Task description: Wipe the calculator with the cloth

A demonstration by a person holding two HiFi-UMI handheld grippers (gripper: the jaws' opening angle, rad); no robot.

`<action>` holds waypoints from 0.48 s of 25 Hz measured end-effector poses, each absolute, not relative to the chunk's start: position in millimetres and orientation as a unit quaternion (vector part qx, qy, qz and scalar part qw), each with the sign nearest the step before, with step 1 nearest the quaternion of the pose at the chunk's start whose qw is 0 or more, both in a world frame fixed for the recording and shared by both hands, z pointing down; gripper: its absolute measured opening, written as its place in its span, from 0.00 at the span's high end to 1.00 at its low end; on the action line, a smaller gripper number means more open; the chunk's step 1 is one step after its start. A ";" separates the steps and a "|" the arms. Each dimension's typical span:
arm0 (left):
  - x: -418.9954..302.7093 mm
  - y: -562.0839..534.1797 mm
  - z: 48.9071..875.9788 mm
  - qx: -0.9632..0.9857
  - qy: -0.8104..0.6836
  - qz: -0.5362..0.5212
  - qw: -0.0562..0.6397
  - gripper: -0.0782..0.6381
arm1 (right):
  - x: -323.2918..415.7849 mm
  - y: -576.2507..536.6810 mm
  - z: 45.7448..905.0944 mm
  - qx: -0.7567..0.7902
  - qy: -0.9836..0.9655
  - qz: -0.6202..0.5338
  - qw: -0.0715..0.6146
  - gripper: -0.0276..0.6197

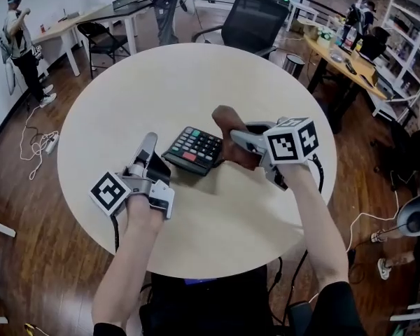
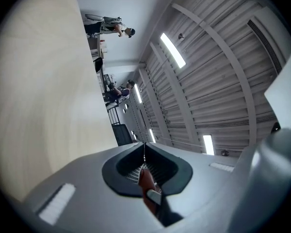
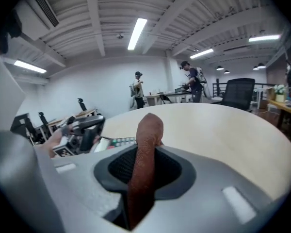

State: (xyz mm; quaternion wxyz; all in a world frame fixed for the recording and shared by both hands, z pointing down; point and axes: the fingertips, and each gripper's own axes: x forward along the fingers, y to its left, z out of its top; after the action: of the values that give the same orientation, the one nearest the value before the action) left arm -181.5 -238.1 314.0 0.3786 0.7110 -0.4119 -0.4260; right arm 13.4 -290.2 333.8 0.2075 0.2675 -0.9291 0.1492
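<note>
- Find round pale desk [image 1: 182, 82] on a wood floor. Calculator [image 1: 193, 150] lying flat near its middle, keys up, dark body, one red key among green and pale ones.
- Read right claw [image 1: 232, 138] as clamped on brown cloth [image 1: 224, 121]. In right gripper view, see cloth standing up between the pads as a narrow folded strip, top end past the tips.
- Place cloth just beside calculator's right edge in head view. Cannot tell contact between the two.
- Read left claw [image 1: 150, 141] as closed. In left gripper view, see jaws together to a thin line, with desk filling picture left and ceiling lights at right.
- Note a brown sliver low in the slot behind the closed jaws in left gripper view. Cannot tell whether between them or beyond.
- Place left claw just beside calculator's left edge, tips pointing away from the person. Contact not clear.
- Note left marker cube [image 1: 110, 192] and right marker cube [image 1: 292, 140], each at the near end of its claw.
- See black office chair [image 1: 255, 16] beyond the far edge of the desk.
- See one person [image 1: 17, 40] standing at far left.
</note>
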 end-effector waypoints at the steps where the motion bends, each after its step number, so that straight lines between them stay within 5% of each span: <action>1: -185.1 -243.6 315.0 0.709 -0.415 -0.424 0.381 0.90 | 18.5 -306.9 340.2 0.289 -0.921 0.145 0.219 0.82; 12: -172.1 -244.9 321.2 0.712 -0.410 -0.399 0.407 0.88 | -24.3 -346.2 389.0 0.261 -0.893 0.138 0.340 0.82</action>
State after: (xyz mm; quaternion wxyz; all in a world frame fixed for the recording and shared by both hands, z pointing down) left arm -172.1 -244.9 321.2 0.4069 0.7124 -0.4096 -0.3989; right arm -24.3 -346.2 389.0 0.3396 0.2613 -0.8930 0.1376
